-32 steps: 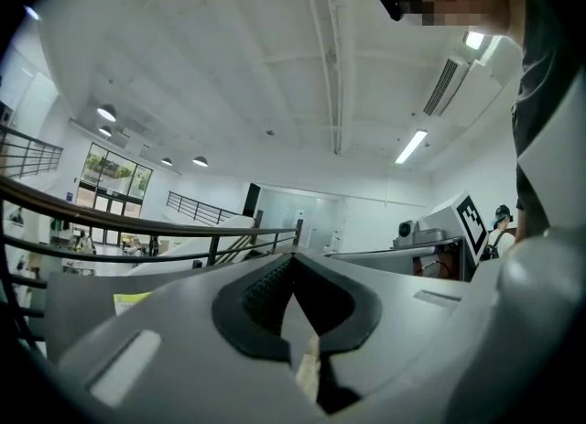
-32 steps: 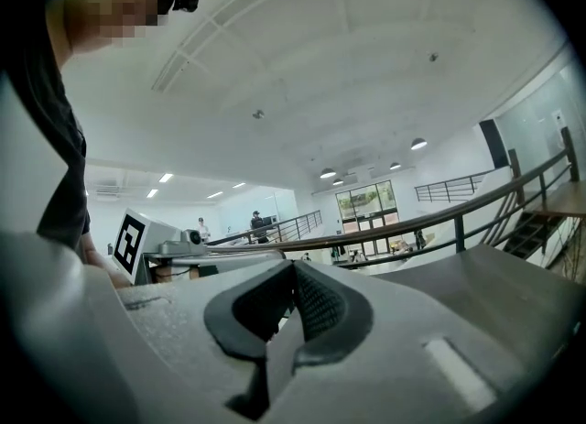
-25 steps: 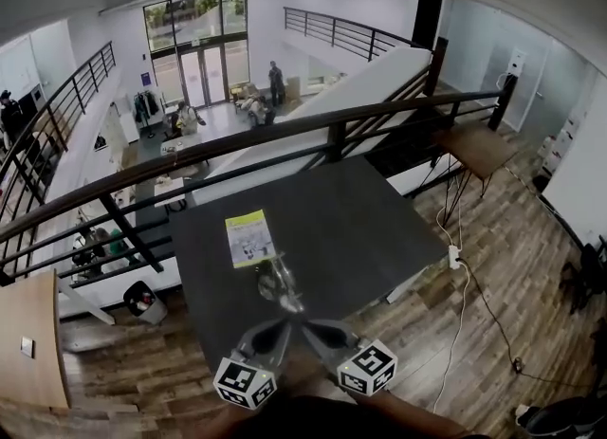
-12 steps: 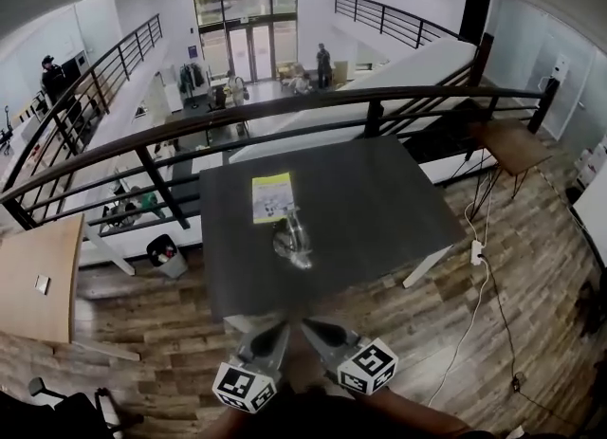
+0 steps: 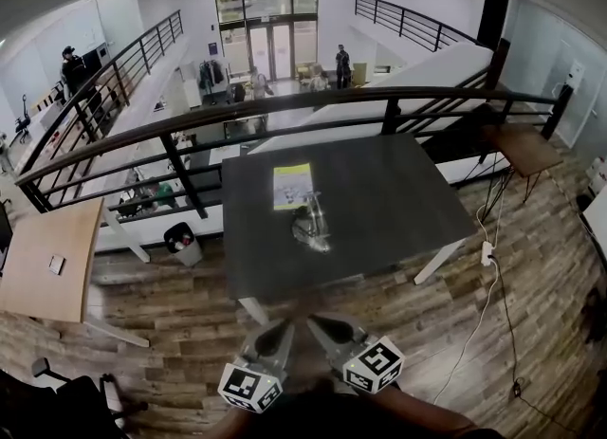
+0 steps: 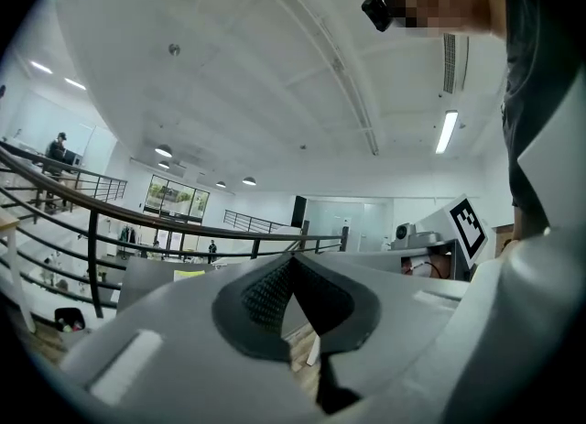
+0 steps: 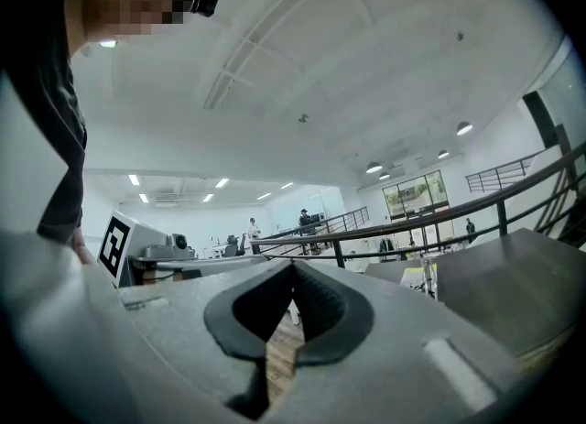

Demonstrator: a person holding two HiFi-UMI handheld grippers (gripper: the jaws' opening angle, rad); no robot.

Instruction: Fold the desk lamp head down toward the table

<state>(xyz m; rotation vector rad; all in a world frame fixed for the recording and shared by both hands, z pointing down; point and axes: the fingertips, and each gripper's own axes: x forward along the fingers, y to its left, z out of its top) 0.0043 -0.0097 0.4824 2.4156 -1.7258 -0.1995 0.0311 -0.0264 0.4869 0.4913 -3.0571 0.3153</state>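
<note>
Desk lamp (image 5: 311, 225) stands near the middle of the dark table (image 5: 398, 191), with a yellow-green sheet (image 5: 292, 186) just beside it at 11 o'clock; how far its head is folded is too small to tell. Well short of it at 6 o'clock, off the table's near edge and over the wood floor (image 5: 171, 314), the left gripper (image 5: 282, 329) and right gripper (image 5: 315, 320) are held level side by side, tips angled toward each other. Both are clenched on nothing, pads meeting.

left gripper (image 5: 282, 328) and right gripper (image 5: 319, 322) side by side, jaws together.
</note>
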